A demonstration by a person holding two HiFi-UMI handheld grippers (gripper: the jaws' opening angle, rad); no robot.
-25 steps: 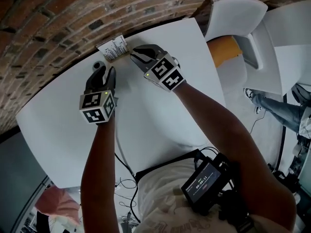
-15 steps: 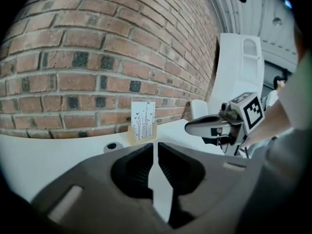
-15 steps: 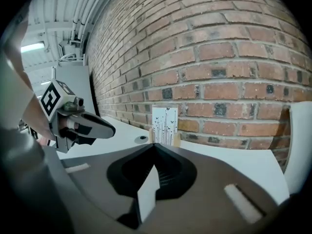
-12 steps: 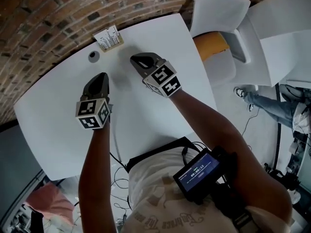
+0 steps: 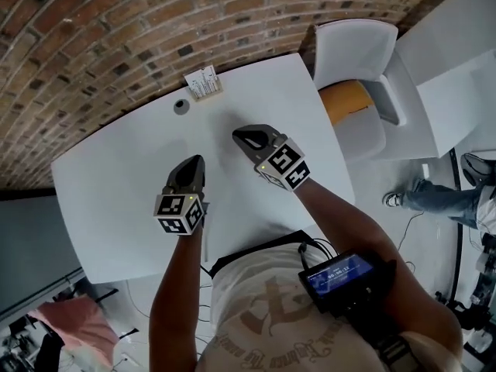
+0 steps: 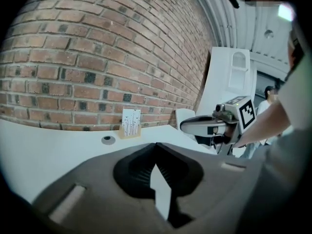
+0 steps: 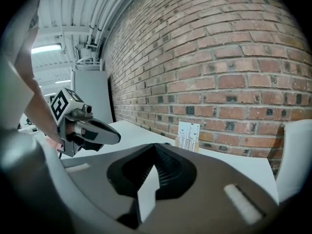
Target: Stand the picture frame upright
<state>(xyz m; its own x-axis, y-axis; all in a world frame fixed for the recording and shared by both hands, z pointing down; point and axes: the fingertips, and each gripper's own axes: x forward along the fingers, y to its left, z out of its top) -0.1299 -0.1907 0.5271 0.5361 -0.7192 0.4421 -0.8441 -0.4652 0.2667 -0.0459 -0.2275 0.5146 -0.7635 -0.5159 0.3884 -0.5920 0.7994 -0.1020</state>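
The picture frame [image 5: 204, 84] is a small white card with dark marks in a wooden holder. It stands upright at the table's far edge against the brick wall, and shows in the left gripper view [image 6: 130, 123] and the right gripper view [image 7: 188, 136]. My left gripper [image 5: 194, 163] hovers over mid-table, well short of the frame. Its jaws have just been closing and now meet with nothing between them [image 6: 156, 146]. My right gripper [image 5: 239, 136] hangs beside it, shut and empty [image 7: 155, 146].
A small grey round disc [image 5: 181, 106] lies on the white table [image 5: 108, 177] left of the frame. A white chair with an orange seat [image 5: 353, 99] stands at the table's right end. Someone's legs [image 5: 434, 194] show on the floor further right.
Both grippers have drawn back from the frame towards me and risen. Their jaws, open a second ago, are now closed. The frame stays upright by the wall.
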